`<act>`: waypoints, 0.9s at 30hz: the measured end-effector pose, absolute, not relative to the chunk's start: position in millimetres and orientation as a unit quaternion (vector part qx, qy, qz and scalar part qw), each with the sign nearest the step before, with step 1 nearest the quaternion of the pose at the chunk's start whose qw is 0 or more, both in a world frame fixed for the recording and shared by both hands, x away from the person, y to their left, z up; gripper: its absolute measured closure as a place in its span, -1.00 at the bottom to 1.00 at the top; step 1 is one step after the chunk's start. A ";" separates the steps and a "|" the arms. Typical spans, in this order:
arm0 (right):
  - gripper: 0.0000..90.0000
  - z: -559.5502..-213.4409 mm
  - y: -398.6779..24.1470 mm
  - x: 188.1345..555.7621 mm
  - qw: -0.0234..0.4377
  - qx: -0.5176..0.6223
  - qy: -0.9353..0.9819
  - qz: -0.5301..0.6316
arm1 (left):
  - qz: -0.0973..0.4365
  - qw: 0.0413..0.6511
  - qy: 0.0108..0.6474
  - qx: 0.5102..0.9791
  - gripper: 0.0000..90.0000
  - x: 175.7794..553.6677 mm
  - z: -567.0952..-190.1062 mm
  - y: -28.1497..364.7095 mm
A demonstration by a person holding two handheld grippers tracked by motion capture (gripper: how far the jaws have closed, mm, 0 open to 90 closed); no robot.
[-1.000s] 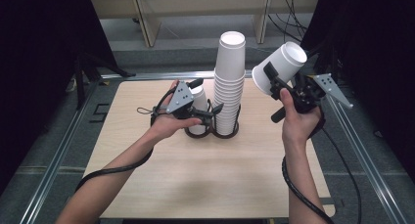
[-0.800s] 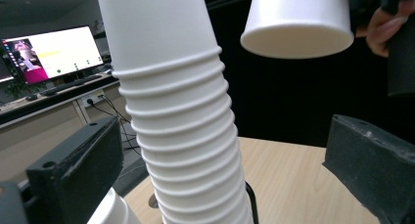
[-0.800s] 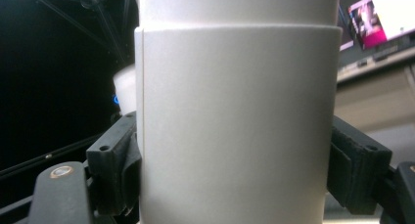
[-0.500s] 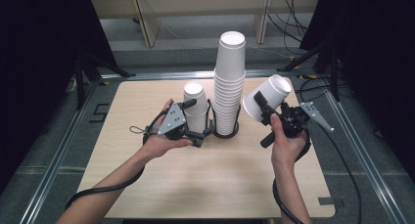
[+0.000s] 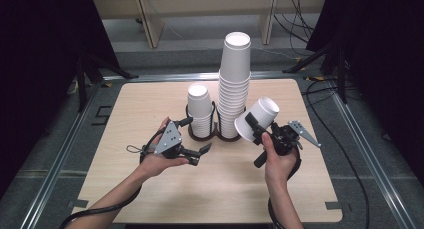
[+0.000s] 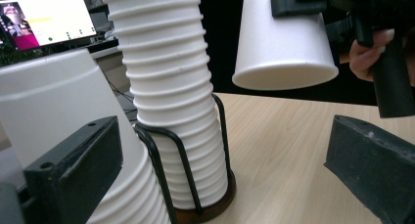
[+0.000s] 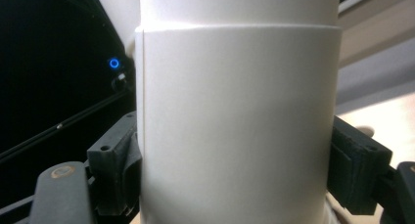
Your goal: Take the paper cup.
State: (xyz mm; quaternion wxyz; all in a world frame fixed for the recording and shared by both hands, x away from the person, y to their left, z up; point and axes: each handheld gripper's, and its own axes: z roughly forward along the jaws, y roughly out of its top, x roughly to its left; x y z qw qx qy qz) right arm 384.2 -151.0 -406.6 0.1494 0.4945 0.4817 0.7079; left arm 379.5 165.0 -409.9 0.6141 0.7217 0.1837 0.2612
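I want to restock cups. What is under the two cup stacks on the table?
Both the tall stack and the short stack sit in a black wire holder on a dark round base. The cups hide the inside of the holder.

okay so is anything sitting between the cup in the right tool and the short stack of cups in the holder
Yes. The tall stack in the wire holder stands between the held cup, gripped by the right tool, and the short stack on its far side. The left tool, open and empty, hangs just in front of the holder.
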 end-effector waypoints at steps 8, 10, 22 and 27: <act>-0.54 -427.9 -138.2 381.0 0.105 0.509 0.490 0.700 | 0.254 0.613 0.189 0.723 -1.00 375.0 -423.2 167.6; -0.54 -431.9 -135.7 379.2 0.087 0.515 0.485 0.702 | 0.255 0.615 0.189 0.722 -1.00 374.4 -425.8 167.0; -0.54 -451.3 -126.8 380.2 0.051 0.527 0.459 0.714 | 0.229 0.619 0.194 0.726 -1.00 376.5 -440.4 155.2; -0.54 -452.2 -121.7 377.5 0.015 0.541 0.441 0.716 | 0.224 0.627 0.193 0.721 -1.00 377.7 -443.4 153.7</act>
